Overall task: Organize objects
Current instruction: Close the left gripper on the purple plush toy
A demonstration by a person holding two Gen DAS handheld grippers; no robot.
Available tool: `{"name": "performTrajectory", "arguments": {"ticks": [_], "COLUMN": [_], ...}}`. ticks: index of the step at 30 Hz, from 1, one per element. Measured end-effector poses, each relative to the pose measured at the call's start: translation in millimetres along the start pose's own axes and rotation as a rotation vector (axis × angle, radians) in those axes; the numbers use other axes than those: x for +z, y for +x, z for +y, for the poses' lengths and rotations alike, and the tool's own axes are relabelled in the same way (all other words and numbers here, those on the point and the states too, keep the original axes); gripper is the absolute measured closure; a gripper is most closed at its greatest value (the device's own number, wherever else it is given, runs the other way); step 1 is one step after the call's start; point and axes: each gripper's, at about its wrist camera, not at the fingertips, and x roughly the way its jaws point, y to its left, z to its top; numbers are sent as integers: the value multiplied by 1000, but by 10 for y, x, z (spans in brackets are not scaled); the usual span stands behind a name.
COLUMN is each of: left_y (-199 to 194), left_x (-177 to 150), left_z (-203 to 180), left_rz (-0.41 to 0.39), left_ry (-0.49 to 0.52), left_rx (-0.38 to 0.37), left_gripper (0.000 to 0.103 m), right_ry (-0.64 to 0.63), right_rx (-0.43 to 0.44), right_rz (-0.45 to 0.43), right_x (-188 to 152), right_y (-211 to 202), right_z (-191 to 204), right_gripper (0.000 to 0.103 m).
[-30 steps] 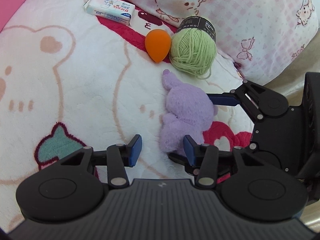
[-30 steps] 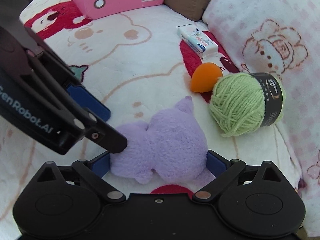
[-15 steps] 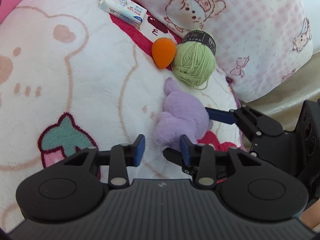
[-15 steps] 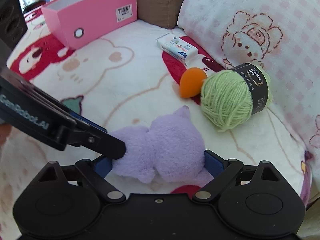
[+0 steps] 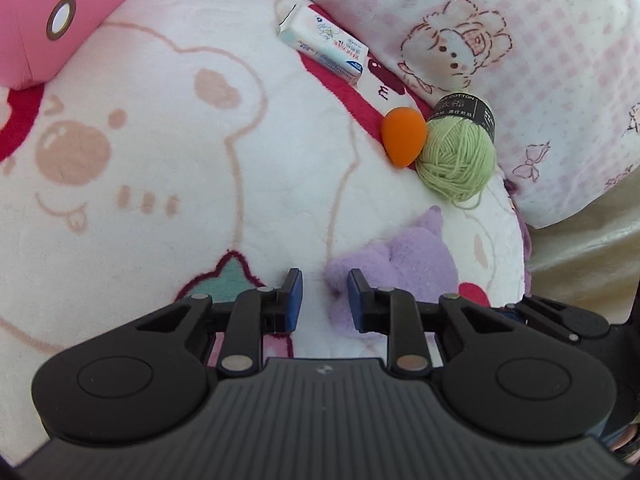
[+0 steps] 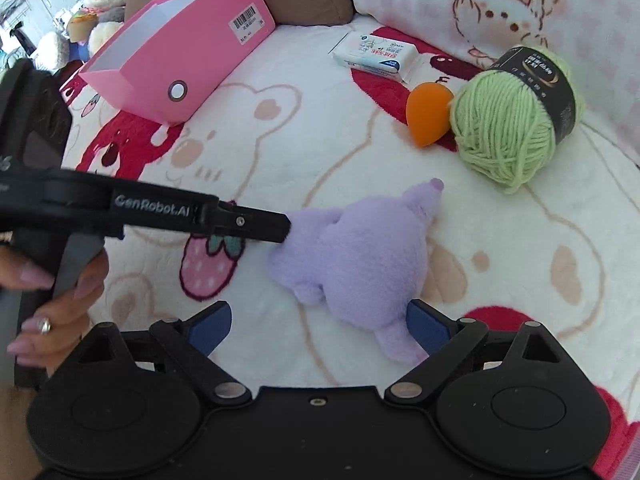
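Note:
A purple plush toy (image 5: 408,264) (image 6: 360,248) lies on the cartoon-print blanket (image 5: 180,200). My left gripper (image 5: 324,280) is at the toy's near left edge. Its jaws are closing to a narrow gap, and a lobe of the plush sits between them against the right pad. The right wrist view shows that gripper side-on, its fingertips (image 6: 280,226) on the toy's left edge. My right gripper (image 6: 320,316) is open around the toy's lower part. Its right pad is by a plush leg, and its left pad stands apart from the toy.
An orange egg-shaped sponge (image 6: 428,114) leans on a green yarn ball (image 6: 508,128) by a pink checked pillow (image 6: 560,12). Farther back lie a tissue pack (image 6: 376,56) and an open pink box (image 6: 180,52). A hand (image 6: 60,292) holds the left gripper.
The left gripper's jaws narrowed and shifted to the plush toy's edge. The right gripper rolled, and the toy no longer fills the space between its pads.

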Motion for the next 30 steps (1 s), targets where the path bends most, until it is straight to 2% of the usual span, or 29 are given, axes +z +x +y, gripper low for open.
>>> {"name": "performTrajectory", "arguments": {"ticks": [3, 9, 11, 13, 16, 24, 30], "left_y": [-5, -13, -20, -2, 7, 69, 72], "left_x": [-5, -35, -44, -65, -68, -44, -13], "left_z": [-6, -56, -113, -171, -190, -260, -171], "left_rz": [3, -7, -23, -27, -25, -32, -8], "left_ry": [-3, 5, 37, 77, 75, 109, 44], "left_rx": [-12, -29, 14, 35, 22, 48, -7], "left_gripper": [79, 79, 79, 79, 79, 79, 79], "right_ry": [18, 32, 36, 39, 68, 73, 61], "right_rx": [-16, -75, -110, -146, -141, -155, -164], "right_rz": [-27, -76, -66, -42, -54, -60, -62], "right_x": [-37, 35, 67, 84, 69, 26, 6], "right_y": [-62, -60, -11, 57, 78, 164, 229], "right_z": [-27, -82, -108, -143, -189, -178, -162], "right_gripper": [12, 37, 49, 56, 56, 54, 52]}}
